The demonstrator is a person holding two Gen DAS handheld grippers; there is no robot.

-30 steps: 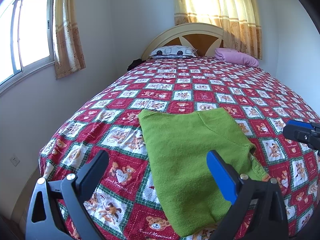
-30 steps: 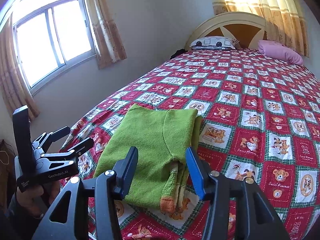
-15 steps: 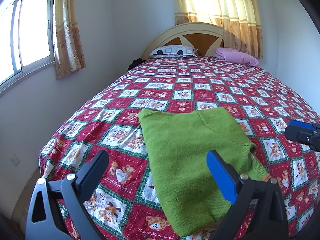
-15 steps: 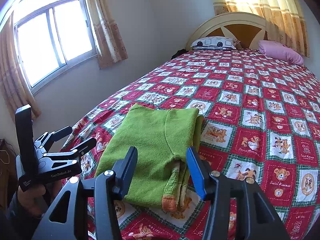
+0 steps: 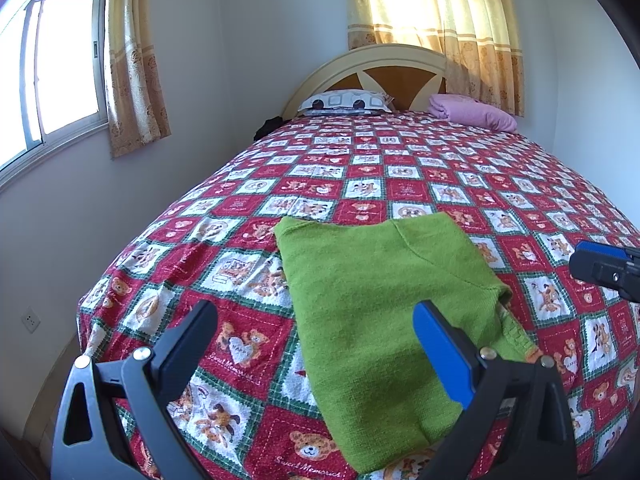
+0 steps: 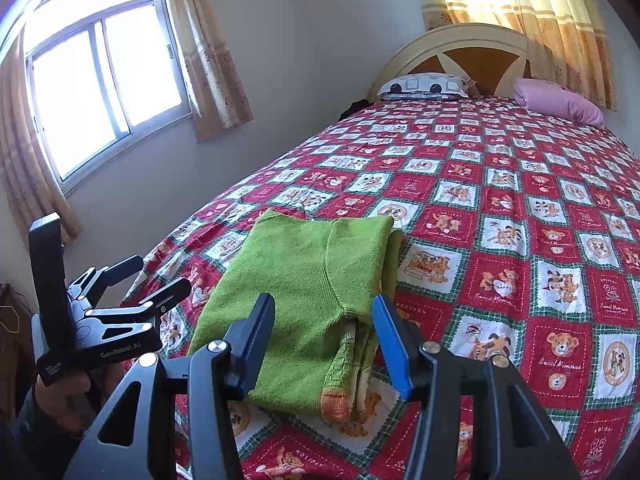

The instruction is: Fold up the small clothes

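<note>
Green sweater (image 6: 308, 296): folded, flat on the bed (image 6: 500, 208) near its foot corner, orange cuff facing the grippers. Left gripper (image 5: 316, 344): jaws wide apart, empty, above the sweater. Right gripper (image 6: 324, 328): jaws parted, empty, above the cuff end.

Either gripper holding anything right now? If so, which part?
Nothing held. The left gripper and right gripper both hover open above the green sweater, which lies folded on the bed.

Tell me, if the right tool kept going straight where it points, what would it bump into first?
Probably the folded green knitted sweater lying on the red teddy-bear quilt; the open right tool points down at its near end, though depth is uncertain.
</note>
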